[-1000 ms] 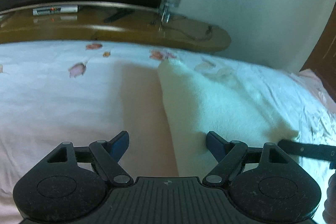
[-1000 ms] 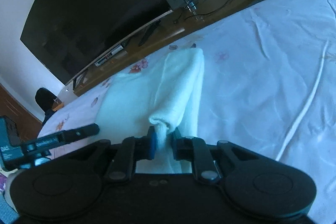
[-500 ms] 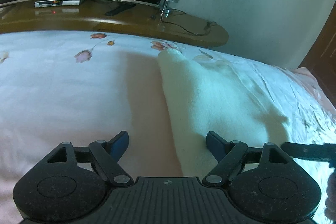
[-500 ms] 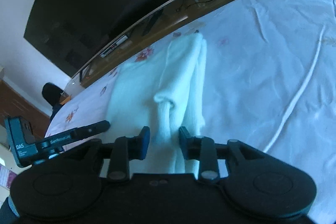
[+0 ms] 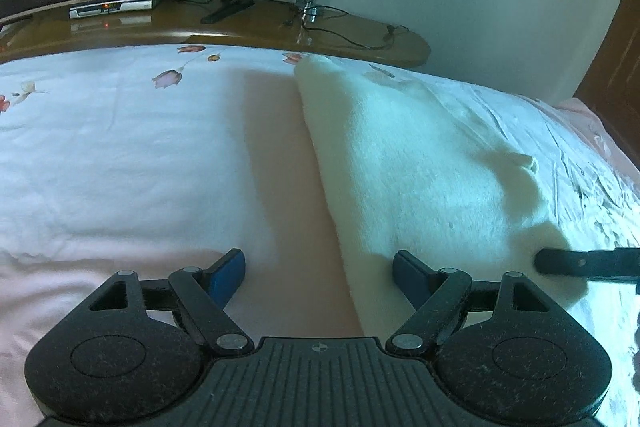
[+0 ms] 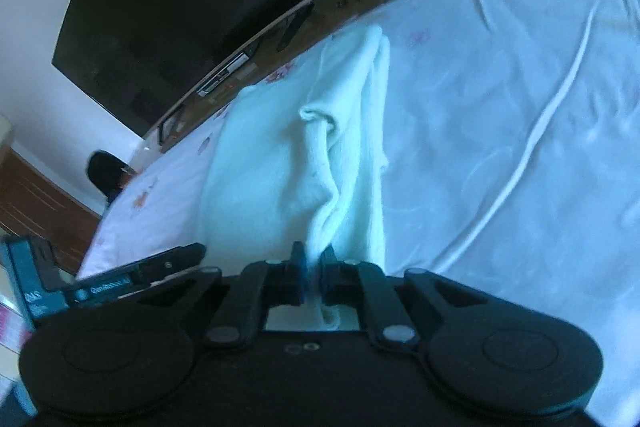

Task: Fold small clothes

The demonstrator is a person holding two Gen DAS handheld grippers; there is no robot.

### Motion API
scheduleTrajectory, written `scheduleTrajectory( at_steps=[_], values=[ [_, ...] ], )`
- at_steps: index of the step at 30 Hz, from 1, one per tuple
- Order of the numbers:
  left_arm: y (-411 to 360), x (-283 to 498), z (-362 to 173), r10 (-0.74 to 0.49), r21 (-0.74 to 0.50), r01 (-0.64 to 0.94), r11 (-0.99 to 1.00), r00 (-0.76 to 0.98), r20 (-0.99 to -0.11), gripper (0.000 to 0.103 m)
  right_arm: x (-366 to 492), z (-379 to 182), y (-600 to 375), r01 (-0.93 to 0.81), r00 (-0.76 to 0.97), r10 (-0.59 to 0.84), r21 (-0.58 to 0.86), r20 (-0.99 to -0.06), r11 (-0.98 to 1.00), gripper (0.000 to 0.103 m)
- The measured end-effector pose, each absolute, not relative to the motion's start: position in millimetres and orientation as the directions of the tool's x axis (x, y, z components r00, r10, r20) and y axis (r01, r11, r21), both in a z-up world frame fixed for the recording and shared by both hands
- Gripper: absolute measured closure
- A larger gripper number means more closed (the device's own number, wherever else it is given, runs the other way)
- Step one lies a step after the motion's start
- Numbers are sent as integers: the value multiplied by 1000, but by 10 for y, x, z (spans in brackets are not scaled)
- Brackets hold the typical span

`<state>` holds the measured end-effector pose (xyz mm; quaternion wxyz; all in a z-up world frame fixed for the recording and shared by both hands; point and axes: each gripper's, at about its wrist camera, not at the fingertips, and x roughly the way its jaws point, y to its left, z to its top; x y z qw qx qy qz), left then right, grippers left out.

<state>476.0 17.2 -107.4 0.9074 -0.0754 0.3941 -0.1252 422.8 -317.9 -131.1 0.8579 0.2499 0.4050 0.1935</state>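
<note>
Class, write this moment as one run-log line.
left tool: open, empty | right tool: shut on white garment | garment lying on bed sheet

Blurred white lettering on left gripper (image 6: 120, 281), illegible, no other readable text

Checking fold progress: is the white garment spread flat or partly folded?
Partly folded. The white garment has layers doubled over along its right edge, and the right gripper pinches a raised ridge of it.
</note>
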Motion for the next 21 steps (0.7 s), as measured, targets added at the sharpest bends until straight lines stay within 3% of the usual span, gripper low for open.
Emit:
scheduleTrajectory(
  at_steps=[7, 14, 16, 17, 19, 21],
  values=[
    [124, 4607, -1053, -330, -261, 203, 944, 644, -690, 22, 4184, -1096, -3258, -162, 596, 518, 540, -614, 826, 96],
    [182, 4520, -1053, -303, -199, 231, 952, 654, -693, 22, 4183, -1388, -3330, -106, 577, 514, 566, -635, 818, 96],
    [253, 4574, -969, -304, -200, 230, 952, 683, -664, 22, 4173, -1302, -3340, -118, 582, 519, 566, -627, 816, 78],
    [287, 4625, -937, -300, -201, 223, 954, 695, -654, 22, 4159, -1225, -3361, -127, 606, 515, 566, -606, 815, 60],
    [332, 4780, -894, -287, -206, 201, 958, 712, -641, 22, 4185, -1075, -3391, -152, 663, 507, 564, -551, 812, 43],
    [333, 4946, -870, -272, -205, 182, 962, 725, -633, 22, 4318, -1020, -3406, -147, 696, 493, 568, -523, 810, 45]
  ],
)
